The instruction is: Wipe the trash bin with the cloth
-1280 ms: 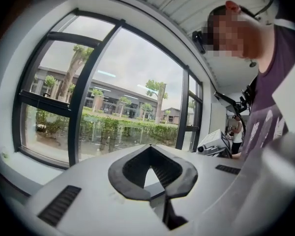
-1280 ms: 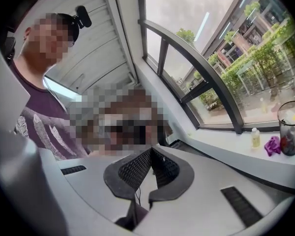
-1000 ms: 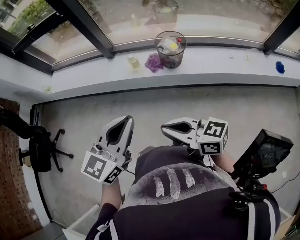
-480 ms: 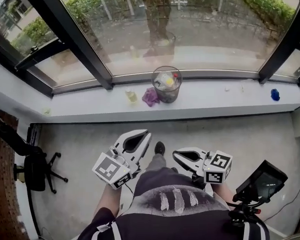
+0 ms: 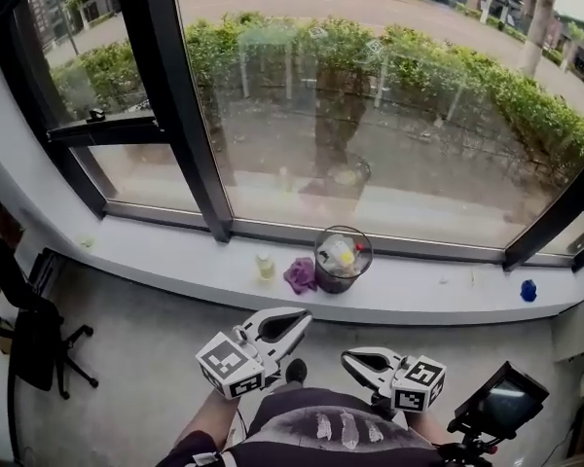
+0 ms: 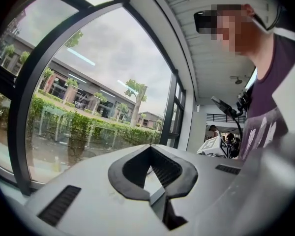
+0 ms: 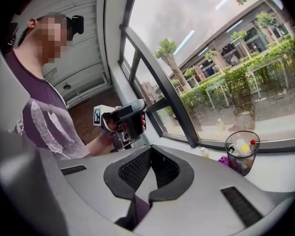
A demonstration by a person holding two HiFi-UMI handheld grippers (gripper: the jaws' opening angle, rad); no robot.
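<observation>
A clear trash bin [image 5: 342,259] with litter inside stands on the white window sill [image 5: 175,261]; the right gripper view shows the bin [image 7: 242,151] too. A crumpled purple cloth [image 5: 300,275] lies against the bin's left side, and the cloth [image 7: 222,160] also peeks out in the right gripper view. My left gripper [image 5: 305,316] is shut and empty, held in the air short of the sill and pointing toward the cloth. My right gripper [image 5: 348,359] is shut and empty too, lower and to the right. Both stay well apart from bin and cloth.
A small yellowish bottle [image 5: 265,267] stands left of the cloth. A blue object [image 5: 528,290] sits far right on the sill. A black office chair [image 5: 29,343] is on the floor at left, and a screen on a stand [image 5: 501,405] at lower right. Window glass rises behind the sill.
The person has stepped toward the sill, and both grippers have moved forward with them, closer to the bin. The head view has tilted up, showing more window. Both grippers stayed shut.
</observation>
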